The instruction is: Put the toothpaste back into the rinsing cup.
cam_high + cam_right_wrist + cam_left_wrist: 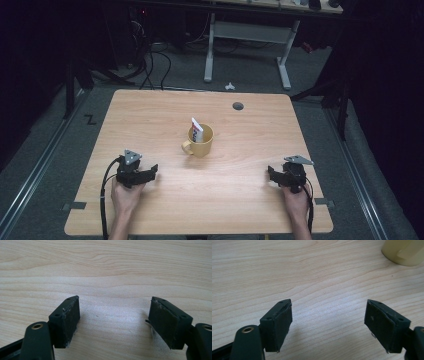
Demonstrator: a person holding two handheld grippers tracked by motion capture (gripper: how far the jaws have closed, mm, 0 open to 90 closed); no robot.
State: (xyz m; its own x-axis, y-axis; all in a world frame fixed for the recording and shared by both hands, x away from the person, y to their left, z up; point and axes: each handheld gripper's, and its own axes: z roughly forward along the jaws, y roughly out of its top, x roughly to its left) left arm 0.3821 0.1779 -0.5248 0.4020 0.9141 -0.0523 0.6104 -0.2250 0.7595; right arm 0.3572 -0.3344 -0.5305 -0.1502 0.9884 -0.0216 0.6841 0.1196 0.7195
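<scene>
Resting low on the light wooden table (165, 107), both grippers sit wide apart with nothing between the jaws. Left black hand-held gripper (150, 172) near the left front edge, right black hand-held gripper (271, 174) near the right front. Yellow ceramic mug (201, 140) stands upright mid-table, between them and farther back, with a white tube (196, 128) sticking out of it, handle toward the left gripper.

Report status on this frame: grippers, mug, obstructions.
Left gripper open, empty, low over the table. Right gripper open, empty. Yellow mug upright mid-table, tube standing inside. Nothing between grippers and mug.
</scene>
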